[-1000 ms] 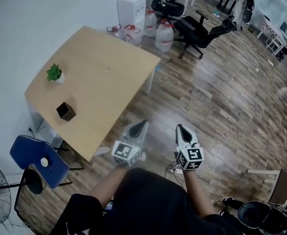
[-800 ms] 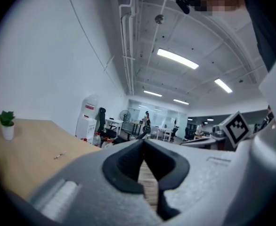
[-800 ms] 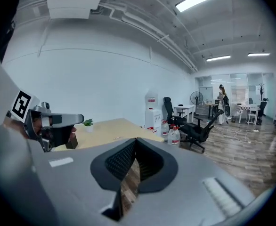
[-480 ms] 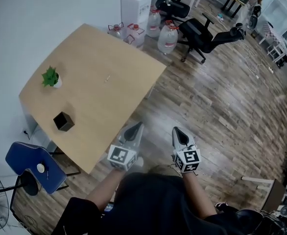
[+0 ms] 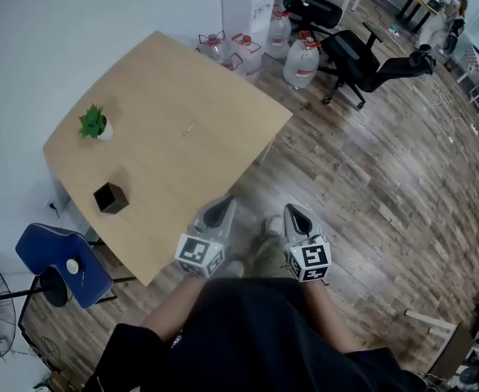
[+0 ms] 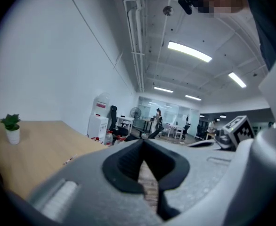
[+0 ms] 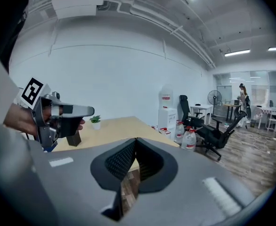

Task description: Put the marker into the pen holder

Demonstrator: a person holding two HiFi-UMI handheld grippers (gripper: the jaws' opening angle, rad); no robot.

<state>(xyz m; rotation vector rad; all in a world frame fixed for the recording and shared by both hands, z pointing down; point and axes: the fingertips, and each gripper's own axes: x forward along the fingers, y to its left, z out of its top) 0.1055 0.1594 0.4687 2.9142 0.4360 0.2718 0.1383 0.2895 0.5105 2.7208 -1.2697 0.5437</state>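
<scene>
**Desk:** What do we caption here?

**Field:** We close in on the wooden surface (image 5: 182, 170). Over the last second both grippers have drawn nearer to its lower right edge. In the head view, the left gripper (image 5: 221, 212) now sits just beside that edge, low and centre. The right gripper (image 5: 298, 219) is next to it, over the floor (image 5: 370, 186).

**Desk:** Holding anything?

**Field:** Nothing. Both are clenched, jaws tip to tip and empty (each gripper's own view shows only floorboards through the gap).

**Desk:** And the marker?

**Field:** The marker (image 5: 190, 127) lies alone on the surface, above centre of the head view and well apart from both grippers. The pen holder (image 5: 110, 197), a black open box, stands at the left of the frame near the surface's left edge. The small potted plant (image 5: 94, 123) is above it.

**Desk:** So where do we stand?

**Field:** We read this as the approach only. We are nearer, but the marker is untouched, and one gripper must open before any pickup.
</scene>
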